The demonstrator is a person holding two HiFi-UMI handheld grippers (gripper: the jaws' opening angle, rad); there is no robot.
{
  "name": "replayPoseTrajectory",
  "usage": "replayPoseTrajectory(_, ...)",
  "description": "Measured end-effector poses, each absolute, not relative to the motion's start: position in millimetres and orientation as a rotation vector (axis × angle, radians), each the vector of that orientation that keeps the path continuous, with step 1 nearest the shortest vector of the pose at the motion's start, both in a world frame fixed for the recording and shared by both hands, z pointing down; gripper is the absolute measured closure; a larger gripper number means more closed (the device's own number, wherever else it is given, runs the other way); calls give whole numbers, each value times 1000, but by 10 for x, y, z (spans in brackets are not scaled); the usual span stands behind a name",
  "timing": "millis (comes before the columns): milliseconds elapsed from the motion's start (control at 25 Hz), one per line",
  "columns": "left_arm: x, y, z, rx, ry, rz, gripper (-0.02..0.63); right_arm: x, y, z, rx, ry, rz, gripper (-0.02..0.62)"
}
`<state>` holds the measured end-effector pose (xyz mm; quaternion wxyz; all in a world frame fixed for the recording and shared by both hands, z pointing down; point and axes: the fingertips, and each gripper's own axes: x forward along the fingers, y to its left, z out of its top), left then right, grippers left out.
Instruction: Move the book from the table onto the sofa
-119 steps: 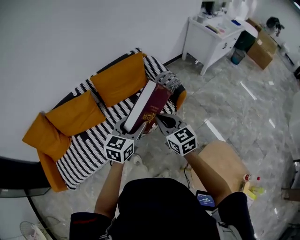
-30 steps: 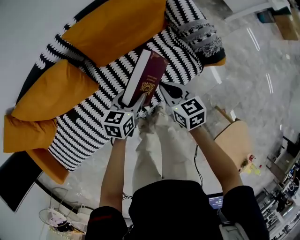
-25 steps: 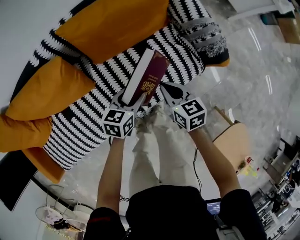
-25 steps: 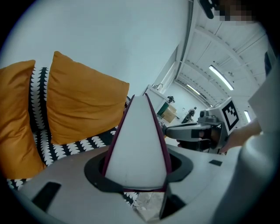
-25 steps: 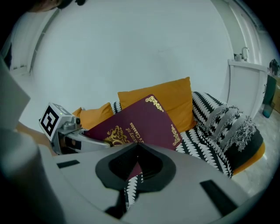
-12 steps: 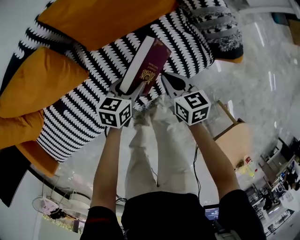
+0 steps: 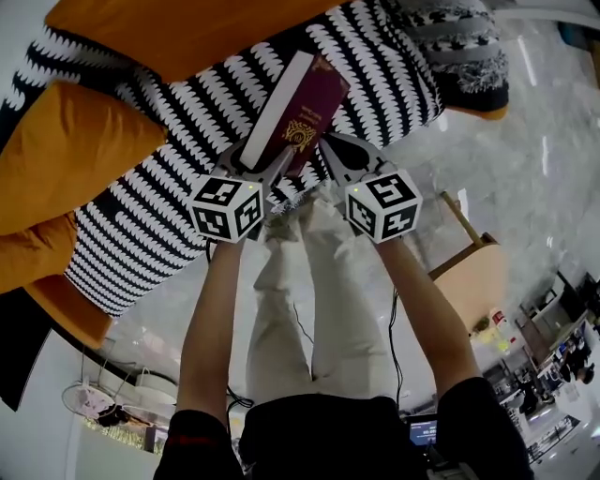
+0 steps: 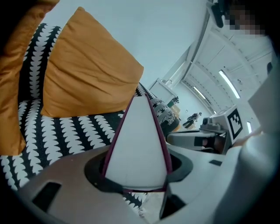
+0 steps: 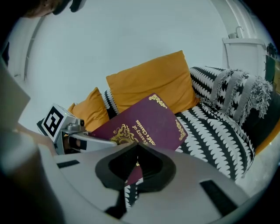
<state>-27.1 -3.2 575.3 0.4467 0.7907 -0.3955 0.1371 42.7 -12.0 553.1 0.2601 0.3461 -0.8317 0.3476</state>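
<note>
A maroon book [image 7: 300, 108] with a gold crest and white page edges hangs tilted over the black-and-white patterned sofa [image 7: 169, 187]. My left gripper [image 7: 258, 167] is shut on the book's thickness at its near end; in the left gripper view the white page block [image 8: 138, 140] fills the gap between the jaws of the left gripper [image 8: 138, 173]. My right gripper [image 7: 328, 152] is shut on the near corner of the cover; in the right gripper view the maroon cover [image 9: 144, 127] runs in between the closed jaws of the right gripper [image 9: 136, 162].
Orange cushions [image 7: 66, 150] [image 7: 187, 28] lean against the sofa back. A grey fringed throw covers the right armrest [image 7: 459, 47]. The person's legs [image 7: 300, 281] stand at the seat's front edge. A wooden stool [image 7: 473, 277] is on the marble floor, right.
Both grippers have sunk together toward the sofa seat with the book between them. The sofa looms larger in the head view. The grips look unchanged.
</note>
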Motion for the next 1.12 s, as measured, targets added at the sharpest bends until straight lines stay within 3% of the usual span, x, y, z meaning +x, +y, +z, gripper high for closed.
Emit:
replayPoseTrajectory(360, -474, 18, 5939, 1908, -998, 276, 371, 185, 92, 5657, 927, -2228, 975, 578)
replayPoseTrajectory(1120, -298, -139, 6133, 1916, -1010, 308, 371, 338, -27, 5876, 904, -2212, 1022, 578)
